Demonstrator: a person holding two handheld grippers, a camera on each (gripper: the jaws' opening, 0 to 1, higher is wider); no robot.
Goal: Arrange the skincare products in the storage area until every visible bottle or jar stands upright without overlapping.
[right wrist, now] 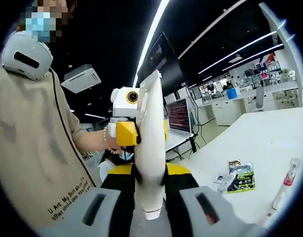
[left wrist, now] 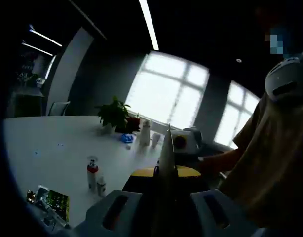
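Here, in the left gripper view, the left claw [left wrist: 167, 148] has its jaws pressed flat together with nothing between them, rising edge-on from the bottom and pointing across the white table [left wrist: 53, 143] toward the windows. The skincare products sit well apart from it, down and to the left: a red-capped bottle [left wrist: 92, 173] stands upright with a small white bottle [left wrist: 101, 186] just beside it, and a green packet [left wrist: 55, 202] lies flat near the table edge. Farther off, beyond the jaw tips, a tall white bottle [left wrist: 145, 133] stands by a plant [left wrist: 113, 114] and a blue object [left wrist: 127, 138]. A person's sleeve [left wrist: 270, 163] shows at the right. In the right gripper view, the right claw [right wrist: 150, 113] is likewise closed and empty, its jaws meeting in one pale blade aimed up and away from the table [right wrist: 255, 143]. The other gripper [right wrist: 126, 123] shows just behind it, held in the person's hand. To the right and low, a packet [right wrist: 243, 177] lies flat, a small tube [right wrist: 225, 182] lies beside it, and a slim tube [right wrist: 287, 185] with a red band lies on its side, long axis slanting toward the table edge. Judging from this, the lying tubes are nearer the right claw, which would need to swing down and right and open before any grasp.
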